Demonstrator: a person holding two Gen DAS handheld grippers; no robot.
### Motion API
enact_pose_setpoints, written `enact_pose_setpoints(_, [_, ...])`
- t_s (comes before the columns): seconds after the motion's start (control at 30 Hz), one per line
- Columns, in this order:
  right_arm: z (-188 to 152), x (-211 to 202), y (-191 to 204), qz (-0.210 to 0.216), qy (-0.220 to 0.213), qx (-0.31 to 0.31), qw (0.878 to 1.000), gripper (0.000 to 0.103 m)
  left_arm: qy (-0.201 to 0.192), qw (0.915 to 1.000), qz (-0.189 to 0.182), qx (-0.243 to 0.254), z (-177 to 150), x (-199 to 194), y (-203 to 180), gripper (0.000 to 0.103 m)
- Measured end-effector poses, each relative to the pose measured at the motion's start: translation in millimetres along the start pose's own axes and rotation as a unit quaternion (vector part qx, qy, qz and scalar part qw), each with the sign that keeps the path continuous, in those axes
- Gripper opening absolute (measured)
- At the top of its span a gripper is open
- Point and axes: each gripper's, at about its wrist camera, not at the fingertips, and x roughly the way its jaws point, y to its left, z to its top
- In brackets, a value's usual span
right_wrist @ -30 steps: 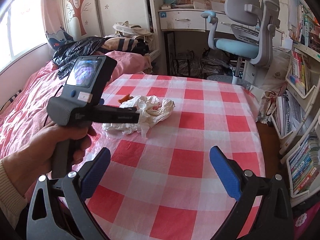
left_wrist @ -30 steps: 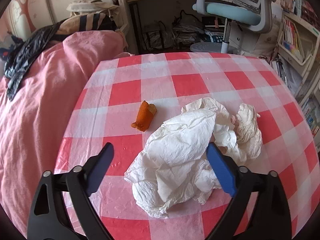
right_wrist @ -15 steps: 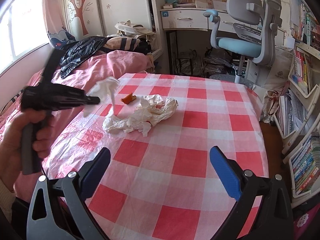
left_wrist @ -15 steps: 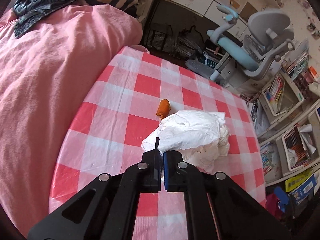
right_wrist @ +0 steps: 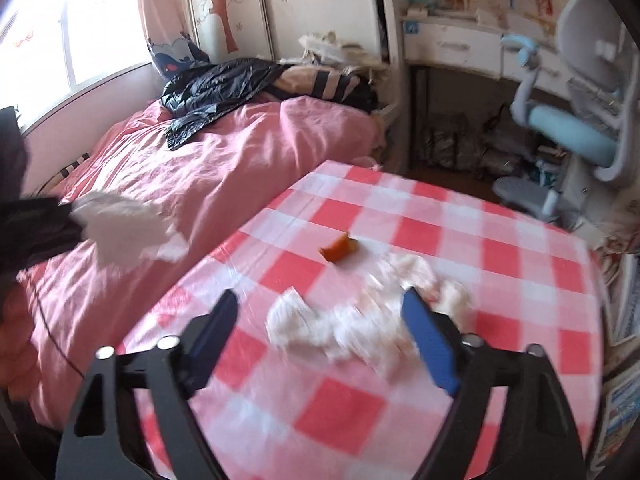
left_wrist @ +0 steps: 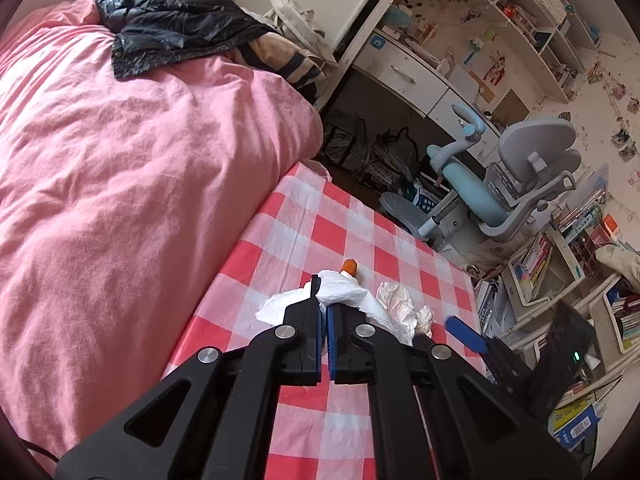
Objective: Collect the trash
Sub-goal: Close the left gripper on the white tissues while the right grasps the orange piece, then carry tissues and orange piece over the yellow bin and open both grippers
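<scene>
The pink bed (left_wrist: 132, 168) is the biggest thing here and it lies along the left side of the table (right_wrist: 400, 408). A black jacket (left_wrist: 176, 28) is on the far end of the bed. The table has a red and white checked cloth. Past its far edge there is a grey and blue desk chair (left_wrist: 516, 184), and bookshelves (left_wrist: 568, 264) with many books are to the right.

On the cloth lies a pile of crumpled white tissue (right_wrist: 360, 320). In the right wrist view this pile is blurred, so I can only say it seems to be several pieces lying together. The right gripper (right_wrist: 320, 340) is above the near part of this pile with its two blue fingers spread wide, one on each side, and nothing is between them.

The left gripper (left_wrist: 323, 312) has its fingers pressed together on one white tissue piece (left_wrist: 340, 292). In the right wrist view this same piece (right_wrist: 124, 228) hangs in the air over the bed side, beyond the left edge of the table and well apart from the pile.

The smallest thing is an orange scrap (right_wrist: 338, 249). It lies on a white square of the cloth, just beyond the tissue pile and not touching it.
</scene>
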Motion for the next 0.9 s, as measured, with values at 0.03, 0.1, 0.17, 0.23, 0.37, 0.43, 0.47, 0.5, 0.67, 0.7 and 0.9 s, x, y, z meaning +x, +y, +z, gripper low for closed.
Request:
enact_pose_setpoints(0.03, [9.3, 17.0, 0.3, 0.004, 0.013, 0.009, 1.000, 0.066, -0.002, 1.0000, 0.000, 0.002, 1.7, -0.7, -1.4, 0.003])
enact_pose_setpoints(0.1, [23.8, 52.0, -2.8, 0.003, 0.043, 0.031, 0.999, 0.059, -0.001, 1.0000, -0.004, 0.002, 2.9, 0.1, -2.8, 0.003])
enact_pose_setpoints(0.17, [30.3, 78.2, -6.3, -0.009, 0.067, 0.046, 0.997, 0.053, -0.001, 1.0000, -0.003, 0.006, 4.6, 0.7, -5.9, 0.003])
enact_pose_setpoints(0.23, [32.7, 102.2, -10.7, -0.021, 0.090, 0.062, 0.994, 0.047, -0.002, 0.9999, -0.005, 0.011, 6.1, 0.2, -8.3, 0.003])
enact_pose_setpoints(0.37, [28.8, 127.3, -11.7, -0.036, 0.119, 0.057, 0.991, 0.032, -0.002, 0.9998, -0.009, 0.016, 7.7, 0.3, -11.1, 0.003])
enact_pose_setpoints(0.43, [26.5, 123.8, -8.0, -0.037, 0.115, 0.041, 0.992, 0.030, -0.001, 0.9998, -0.010, 0.015, 8.5, 0.1, -10.1, 0.003])
enact_pose_setpoints(0.47, [25.9, 120.1, -6.4, -0.035, 0.113, 0.034, 0.992, 0.030, -0.001, 0.9999, -0.010, 0.014, 9.1, 0.0, -9.1, 0.003])
enact_pose_setpoints(0.5, [25.3, 114.6, -4.7, -0.033, 0.109, 0.027, 0.993, 0.029, -0.001, 0.9999, -0.010, 0.013, 9.3, -0.2, -8.3, 0.003])
enact_pose_setpoints(0.67, [26.0, 53.6, -3.2, 0.005, 0.056, 0.016, 0.998, 0.028, -0.002, 0.9998, -0.009, 0.016, 7.1, -3.0, -10.2, 0.003])
enact_pose_setpoints(0.7, [25.4, 33.7, -5.1, 0.012, 0.041, 0.016, 0.999, 0.028, -0.001, 0.9998, -0.010, 0.018, 6.2, -3.7, -11.3, 0.003])
enact_pose_setpoints(0.9, [-9.3, -76.9, -30.3, 0.033, -0.022, 0.042, 0.998, 0.028, 0.002, 0.9992, -0.016, 0.035, 1.0, -5.9, -21.7, 0.003])
